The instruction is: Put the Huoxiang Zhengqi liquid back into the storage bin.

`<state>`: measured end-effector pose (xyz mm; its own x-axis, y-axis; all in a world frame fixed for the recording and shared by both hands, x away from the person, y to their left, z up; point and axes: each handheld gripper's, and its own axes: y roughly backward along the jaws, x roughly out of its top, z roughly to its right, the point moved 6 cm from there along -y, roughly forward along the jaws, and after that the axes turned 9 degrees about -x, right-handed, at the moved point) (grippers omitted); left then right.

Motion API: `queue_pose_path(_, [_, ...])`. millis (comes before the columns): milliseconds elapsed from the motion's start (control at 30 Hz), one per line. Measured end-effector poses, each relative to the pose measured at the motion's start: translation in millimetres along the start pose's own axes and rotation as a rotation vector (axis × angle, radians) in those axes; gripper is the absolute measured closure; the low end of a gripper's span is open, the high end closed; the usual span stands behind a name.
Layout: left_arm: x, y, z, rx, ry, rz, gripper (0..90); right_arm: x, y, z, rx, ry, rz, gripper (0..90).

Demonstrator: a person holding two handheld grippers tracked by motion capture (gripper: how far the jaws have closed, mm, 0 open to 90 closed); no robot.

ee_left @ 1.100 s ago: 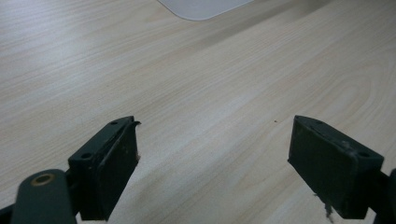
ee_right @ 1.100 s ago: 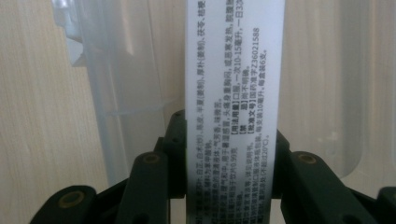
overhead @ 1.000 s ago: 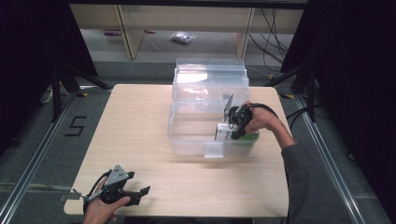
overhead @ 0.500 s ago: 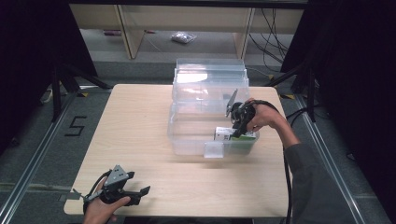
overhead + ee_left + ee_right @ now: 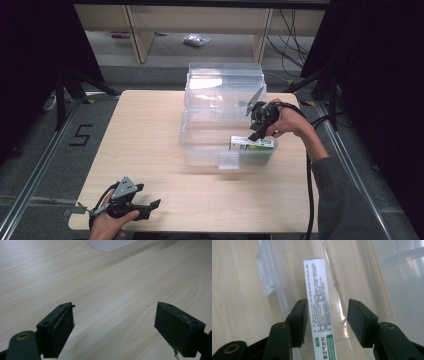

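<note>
Now, right gripper (image 5: 256, 131): jaws just opened, released above the box (image 5: 322, 310)
Box: laid inside the clear bin (image 5: 200, 145)
Left gripper (image 5: 115, 327): held open over the table (image 5: 100, 282)

The left gripper (image 5: 115, 322) hangs low over the pale wooden table (image 5: 112, 282), its two black jaws standing wide apart with nothing but bare wood grain between them. At the far edge lies a rounded corner of a clear plastic container (image 5: 108, 243).
</note>
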<state>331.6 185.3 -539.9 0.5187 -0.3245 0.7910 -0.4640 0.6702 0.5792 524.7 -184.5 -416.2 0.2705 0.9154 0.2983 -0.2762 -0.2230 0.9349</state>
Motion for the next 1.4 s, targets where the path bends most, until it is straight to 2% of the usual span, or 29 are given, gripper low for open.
queue_pose_path(167, [0.1, 0.2, 0.1, -0.006, -0.003, -0.007, 15.1, 0.8, 0.8, 1.2, 0.005, 0.02, 0.018, 51.5])
queue_pose_path(300, [0.1, 0.1, 0.0, -0.005, -0.003, -0.007, 15.1, -0.3, 1.8, 0.9, 0.002, 0.018, 0.013, 51.3])
queue_pose_path(333, [0.1, 0.2, 0.0, -0.005, -0.002, -0.007, 15.1, -1.4, 2.1, 2.3, -0.014, 0.026, 0.005, 51.1])
queue_pose_path(367, [0.1, 0.2, -0.1, -0.005, -0.002, -0.007, 15.1, -1.2, 2.2, -0.5, 0.0, -0.001, 0.007, 51.0])
queue_pose_path(400, [0.1, 0.2, -0.1, -0.005, -0.002, -0.007, 15.1, -1.0, 2.2, -0.5, 0.006, 0.004, 0.011, 50.9])
queue_pose_path(633, [0.3, -0.1, -0.1, -0.003, 0.0, -0.003, 15.1, -0.7, 2.7, -0.9, -0.008, -0.036, 0.035, 48.6])
queue_pose_path(733, [0.4, -0.4, 0.3, -0.002, 0.0, 0.002, 15.1, -2.0, 3.1, -1.5, -0.031, -0.082, 0.019, 45.1])
queue_pose_path(767, [0.4, -0.4, 0.3, -0.004, 0.001, 0.0, 15.1, -2.0, 3.1, -1.5, -0.031, -0.082, 0.019, 45.1])
queue_pose_path(867, [0.3, -0.1, 0.0, -0.002, 0.006, 0.0, 15.1, -0.6, 5.0, -1.8, -0.045, -0.102, 0.039, 43.8])
queue_pose_path(933, [0.3, -0.3, -0.5, 0.002, 0.005, 0.0, 15.1, 0.5, 6.6, -2.2, -0.049, -0.141, 0.076, 43.1])
queue_pose_path(1067, [0.4, -0.3, -0.2, 0.002, 0.006, 0.0, 15.1, -1.3, 5.6, -2.9, -0.06, -0.153, 0.083, 39.7])
queue_pose_path(1100, [0.4, -0.3, -0.4, 0.002, 0.005, 0.001, 15.1, -2.0, 6.0, -4.3, -0.065, -0.172, 0.083, 38.5])
queue_pose_path(1133, [0.4, -0.4, -0.6, 0.003, 0.006, 0.001, 15.1, -2.1, 6.0, -5.1, -0.067, -0.167, 0.082, 37.6])
queue_pose_path(1167, [0.4, -0.3, -0.4, 0.003, 0.008, 0.003, 15.1, -2.5, 6.8, -6.5, -0.082, -0.176, 0.076, 37.0])
queue_pose_path(1333, [0.6, -0.4, -0.3, 0.003, 0.008, 0.005, 15.1, -0.8, 10.8, -13.5, -0.087, -0.194, 0.114, 34.9])
queue_pose_path(1367, [0.7, -0.3, -0.9, 0.007, 0.006, 0.005, 15.1, -0.5, 10.7, -13.7, -0.086, -0.186, 0.125, 34.8])
queue_pose_path(1400, [1.0, -0.9, 0.0, 0.003, 0.015, 0.014, 15.1, -0.9, 11.0, -15.8, -0.08, -0.2, 0.127, 33.9])
